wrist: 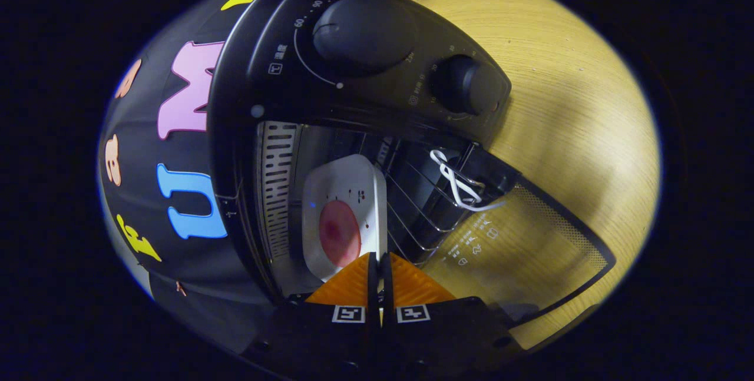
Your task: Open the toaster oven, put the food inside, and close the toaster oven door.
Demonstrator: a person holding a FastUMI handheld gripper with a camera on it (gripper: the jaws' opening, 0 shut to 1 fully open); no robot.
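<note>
The view is rolled sideways here, so the toaster oven [330, 133] looks tipped over, with its two knobs [362, 30] running across the top and the wooden table [577, 104] off to one side. The oven door [530, 251] is folded fully down, its glass lying flat with the wood grain showing through, and a white cord [456, 184] is looped at the door's handle near the oven mouth. The gripper [379, 263] has its fingers pressed close together, and the edge of a white plate [347, 198] seems to run right into the narrow slit between them; I'd judge they are pinching that rim, though the contact itself is hidden behind the pads. The plate carries a round pink slice of food [339, 232] and sits straight ahead of the fingers, already inside the oven cavity over the wire rack [412, 204], close to the slotted side wall [277, 192]. So the food lies directly forward along the fingers, deep enough that it looks placed. What matters next is that the door lies to the other side of the fingers from that wall, hinged at the oven mouth; once the plate is let go, the gripper would need to back straight out over the glass before swinging the door up.
</note>
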